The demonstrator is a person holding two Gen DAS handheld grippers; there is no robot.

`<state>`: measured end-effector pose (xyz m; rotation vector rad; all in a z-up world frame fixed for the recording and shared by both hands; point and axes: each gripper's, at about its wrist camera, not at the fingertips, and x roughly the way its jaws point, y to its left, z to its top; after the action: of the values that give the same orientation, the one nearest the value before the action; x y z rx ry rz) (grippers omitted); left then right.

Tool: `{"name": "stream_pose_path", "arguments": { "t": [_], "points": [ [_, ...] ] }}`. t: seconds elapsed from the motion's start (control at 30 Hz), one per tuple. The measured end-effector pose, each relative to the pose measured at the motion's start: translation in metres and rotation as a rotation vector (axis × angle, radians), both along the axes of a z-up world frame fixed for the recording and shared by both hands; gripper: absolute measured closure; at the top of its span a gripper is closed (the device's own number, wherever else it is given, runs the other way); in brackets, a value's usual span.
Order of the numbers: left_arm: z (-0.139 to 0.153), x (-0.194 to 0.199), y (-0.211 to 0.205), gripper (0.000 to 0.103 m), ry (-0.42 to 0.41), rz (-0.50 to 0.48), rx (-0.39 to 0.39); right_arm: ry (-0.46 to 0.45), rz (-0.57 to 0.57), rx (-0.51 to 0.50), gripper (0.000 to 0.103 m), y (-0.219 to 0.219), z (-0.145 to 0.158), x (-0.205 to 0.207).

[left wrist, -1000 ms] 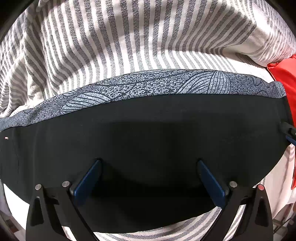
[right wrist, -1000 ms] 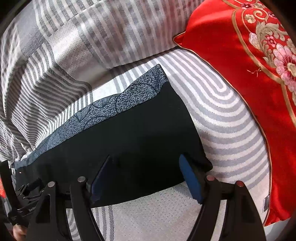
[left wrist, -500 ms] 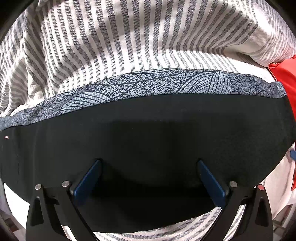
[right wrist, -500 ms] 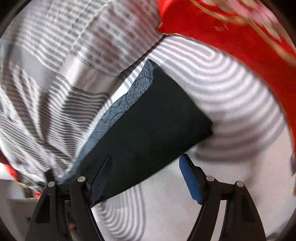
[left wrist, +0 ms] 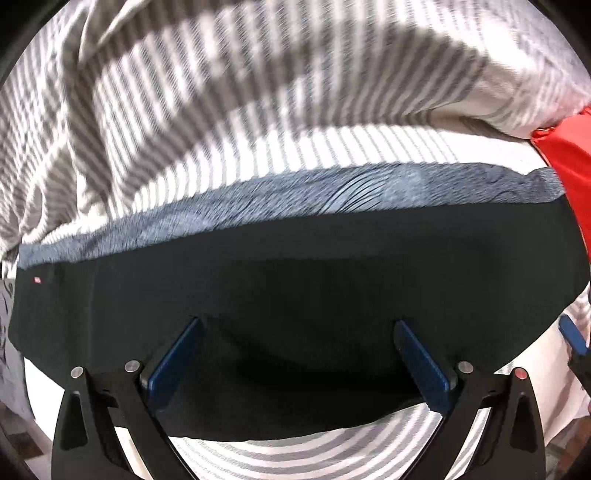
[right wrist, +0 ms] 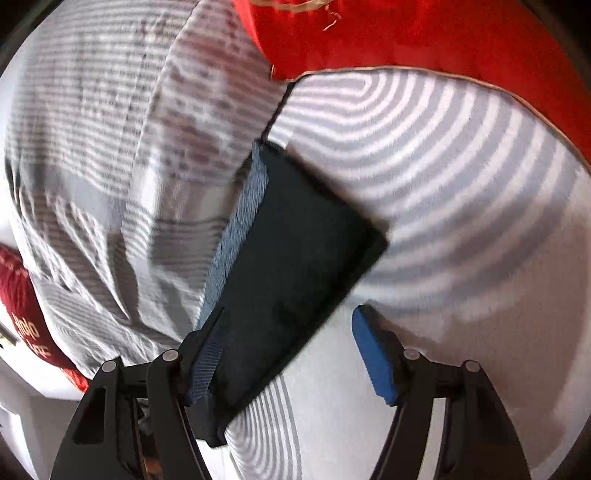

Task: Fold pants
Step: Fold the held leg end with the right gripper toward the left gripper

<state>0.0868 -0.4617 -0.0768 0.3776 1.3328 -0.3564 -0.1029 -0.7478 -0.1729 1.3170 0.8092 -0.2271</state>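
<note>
Left wrist view
Surface: a bed under a grey-and-white striped sheet (left wrist: 295,446), with a rumpled striped duvet (left wrist: 258,85) heaped along its far side.
Pants: the folded black pants (left wrist: 303,280) lie flat as a long band across the middle of the sheet, running nearly from the left edge of the view to the right. A grey-blue patterned strip (left wrist: 332,188) borders their far long edge; a tiny red tag sits near their left end.
Left gripper: the left gripper (left wrist: 295,354) points steeply down over the near half of the pants. Its blue pads (left wrist: 173,365) stand spread far apart with only flat cloth seen between them; they pinch nothing.
Right side: a red pillow (left wrist: 569,173) shows at the right edge, just past the end of the pants. A blue fingertip of the right gripper (left wrist: 571,334) pokes in low at the right, beside the pants' right end.

Right wrist view
Pants: seen endwise, the pants (right wrist: 295,258) run from the lower left up toward the middle, the patterned strip on their left edge, their square far end lying on the sheet's curved stripes.
Right gripper: the right gripper (right wrist: 291,354) is tilted down, its jaws closing. The near part of the pants lies between the pads, hard by the left one; the right pad (right wrist: 373,354) hangs clear over bare sheet, so nothing is pinched.
Around: the red pillow (right wrist: 424,33) lies along the far side; a dark red cloth with pale lettering (right wrist: 26,314) sits at the left edge.
</note>
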Motion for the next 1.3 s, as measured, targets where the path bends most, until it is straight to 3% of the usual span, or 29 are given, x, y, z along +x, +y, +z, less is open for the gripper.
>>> {"name": "stream_pose_path", "arguments": {
  "t": [0.3, 0.63, 0.77, 0.83, 0.9, 0.97, 1.0, 1.13, 1.17, 1.23, 1.27, 1.3],
  "points": [
    [0.005, 0.025, -0.036, 0.000, -0.032, 0.050, -0.026, -0.067, -0.063, 0.050, 0.031, -0.007, -0.004, -0.001],
    [-0.001, 0.046, -0.052, 0.000, -0.092, 0.110, 0.008, -0.136, -0.053, 0.077, 0.031, -0.012, -0.003, 0.013],
    [-0.025, 0.055, -0.055, 0.000, -0.082, 0.117, 0.048, -0.140, -0.058, 0.090, 0.031, -0.015, -0.008, 0.019],
    [-0.027, 0.048, -0.058, 0.000, -0.132, 0.116, 0.033, -0.147, -0.054, 0.091, 0.031, -0.016, -0.008, 0.030],
    [-0.026, 0.039, -0.062, 0.000, -0.161, 0.091, 0.048, -0.124, -0.046, 0.112, 0.041, -0.015, -0.014, 0.044],
    [-0.020, 0.044, -0.063, 0.000, -0.146, 0.076, 0.069, -0.074, -0.047, 0.178, 0.080, -0.014, -0.026, 0.055],
    [-0.014, 0.041, -0.066, 0.000, -0.144, 0.083, 0.070, -0.068, -0.060, 0.215, 0.086, -0.013, -0.031, 0.057],
    [0.009, 0.051, -0.061, 0.000, -0.237, 0.140, 0.042, -0.114, -0.050, 0.221, 0.088, -0.009, -0.021, 0.057],
    [0.005, 0.055, -0.059, 0.000, -0.237, 0.153, 0.060, -0.126, -0.030, 0.210, 0.088, -0.008, -0.015, 0.059],
    [-0.019, 0.060, -0.060, 0.000, -0.154, 0.141, 0.116, -0.142, -0.007, 0.194, 0.088, -0.006, -0.006, 0.063],
    [-0.029, 0.058, -0.063, 0.000, -0.156, 0.122, 0.122, -0.154, 0.000, 0.192, 0.088, -0.004, -0.001, 0.065],
    [-0.026, 0.053, -0.064, 0.000, -0.229, 0.102, 0.106, -0.165, 0.003, 0.190, 0.088, -0.003, 0.003, 0.067]
  ]
}}
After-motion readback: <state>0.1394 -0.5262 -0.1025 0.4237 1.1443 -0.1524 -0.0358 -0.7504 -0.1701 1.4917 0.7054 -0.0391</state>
